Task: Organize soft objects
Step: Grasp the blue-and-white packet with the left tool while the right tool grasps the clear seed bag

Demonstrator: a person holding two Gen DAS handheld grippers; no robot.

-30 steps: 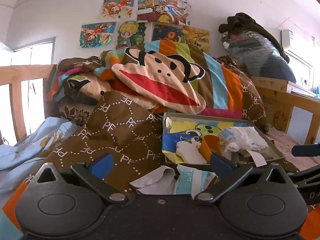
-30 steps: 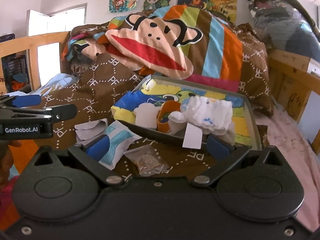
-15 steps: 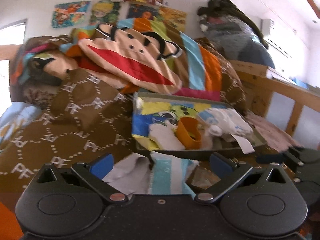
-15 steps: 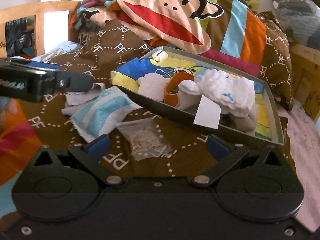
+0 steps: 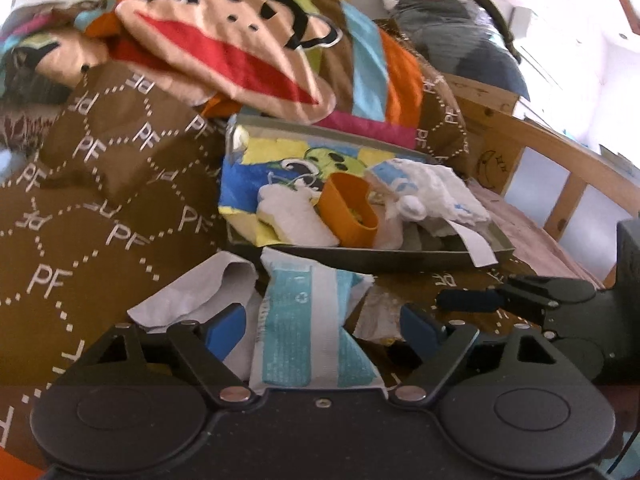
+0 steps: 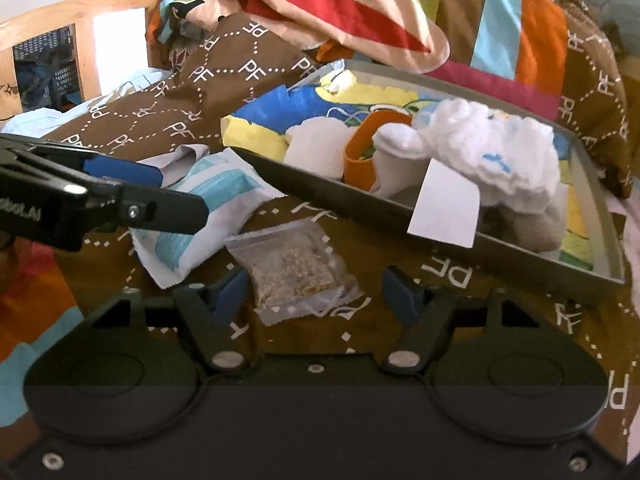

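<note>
- Left gripper (image 5: 322, 330): jaws spread, have just been narrowing. Blue-and-white soft packet (image 5: 310, 320) lies between the blue pads; pads not pressing on it as far as can be seen.
- Pale grey cloth (image 5: 192, 296) just left of that packet, partly under the left pad.
- Right gripper (image 6: 316, 290): jaws apart, also just been closing in. Clear plastic pouch (image 6: 298, 270) with brownish bits lies flat between the pads, a gap visible on each side.
- Both packets rest on the brown "PF" blanket (image 5: 100, 184), just in front of the tray.
- Grey tray (image 6: 400, 210) sits tilted on the bedding, lined with a bright cartoon sheet (image 5: 256, 176).
- In the tray: an orange cup (image 5: 348, 210) on its side, a white towel-like piece (image 5: 288, 216) to its left, a fluffy white bundle (image 6: 492, 148) with blue marks on its right, a white tag (image 6: 446, 204) hanging over the near rim.
- Behind the tray: monkey-face cushion (image 5: 228, 40) on a striped quilt (image 5: 372, 64).
- Wooden bed rail (image 5: 560, 160) at right.
</note>
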